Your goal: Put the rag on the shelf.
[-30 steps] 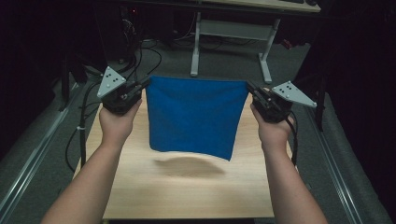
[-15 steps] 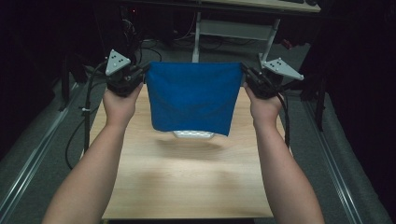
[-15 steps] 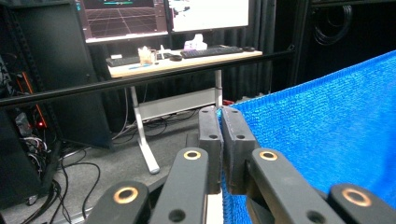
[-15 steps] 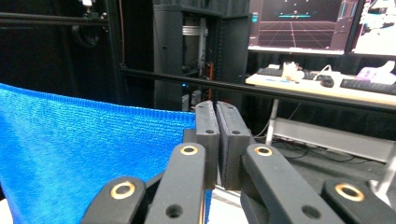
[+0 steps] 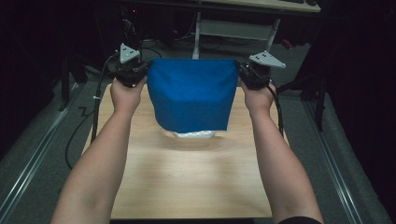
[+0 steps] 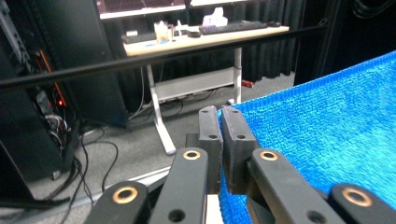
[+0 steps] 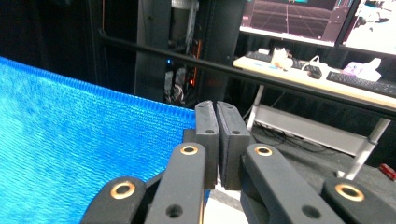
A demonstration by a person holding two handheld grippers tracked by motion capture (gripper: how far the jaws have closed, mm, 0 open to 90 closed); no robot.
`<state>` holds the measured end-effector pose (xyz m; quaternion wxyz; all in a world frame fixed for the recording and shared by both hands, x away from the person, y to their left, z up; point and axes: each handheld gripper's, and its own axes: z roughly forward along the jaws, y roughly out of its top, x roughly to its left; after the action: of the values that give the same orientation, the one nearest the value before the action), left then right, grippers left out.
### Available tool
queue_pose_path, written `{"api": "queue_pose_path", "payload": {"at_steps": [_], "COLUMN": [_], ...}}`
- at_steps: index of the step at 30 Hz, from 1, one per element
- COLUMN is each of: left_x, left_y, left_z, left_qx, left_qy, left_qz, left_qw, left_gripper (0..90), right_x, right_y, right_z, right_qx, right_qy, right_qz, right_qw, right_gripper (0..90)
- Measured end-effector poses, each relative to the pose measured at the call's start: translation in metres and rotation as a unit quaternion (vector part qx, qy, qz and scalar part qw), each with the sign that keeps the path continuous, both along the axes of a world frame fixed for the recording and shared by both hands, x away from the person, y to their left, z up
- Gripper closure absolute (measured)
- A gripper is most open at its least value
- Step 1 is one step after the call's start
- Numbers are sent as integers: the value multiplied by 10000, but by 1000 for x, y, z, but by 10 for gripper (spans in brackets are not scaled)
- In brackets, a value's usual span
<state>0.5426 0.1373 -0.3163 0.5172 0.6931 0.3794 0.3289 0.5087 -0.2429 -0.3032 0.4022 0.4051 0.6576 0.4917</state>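
Two grippers hold one blue cloth (image 5: 192, 95) up by its top corners, stretched flat above the far half of the wooden table (image 5: 187, 182). We see the left gripper (image 5: 129, 71) at the cloth's left corner and the right gripper (image 5: 254, 74) at its right corner, each carrying a grey three-cornered plate on top. In the left gripper view the black jaws are pressed together with the cloth's (image 6: 327, 126) edge pinched between them; in the right gripper view the jaws are likewise pressed onto the cloth's (image 7: 79, 144) corner. Up close the cloth is a coarse, looped knit, bright blue, with a ribbed hem. From above it hangs as a rough rectangle, its lower edge clear of the table. Something pale (image 5: 194, 135) lies on the table just under that edge, mostly hidden, so we cannot tell what it is. Beyond the table stands a desk (image 6: 201, 39) with a keyboard (image 6: 238, 27).
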Motion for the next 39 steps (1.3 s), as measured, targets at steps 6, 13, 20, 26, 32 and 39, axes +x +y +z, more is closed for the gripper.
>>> {"api": "queue_pose_path", "payload": {"at_steps": [6, 13, 20, 26, 32, 39], "left_x": [15, 20, 18, 13, 5, 1], "left_y": [-3, -1, -1, 2, 0, -8], "left_z": [-23, -68, -102, -128, -152, -163], "left_qx": [149, 96, -5, -272, -316, -331], "left_qy": [583, 1179, 1647, 1930, 2037, 2089], "left_qz": [-13, -125, -393, -524, -614, -710], "left_qw": [9982, 9929, 9856, 9794, 9766, 9748], "left_gripper": [876, 875, 873, 873, 870, 869], "right_x": [13, 22, 21, 16, 9, 3], "right_y": [5, 9, 3, -2, -3, 0], "right_z": [-15, -55, -88, -117, -140, -154], "right_qx": [-244, -616, -445, -202, 86, 37], "right_qy": [323, 793, 1170, 1527, 1707, 1776], "right_qz": [-83, -102, -64, 1, 79, 119], "right_qw": [9991, 9949, 9921, 9881, 9853, 9840], "right_gripper": [888, 888, 888, 887, 887, 887]}}
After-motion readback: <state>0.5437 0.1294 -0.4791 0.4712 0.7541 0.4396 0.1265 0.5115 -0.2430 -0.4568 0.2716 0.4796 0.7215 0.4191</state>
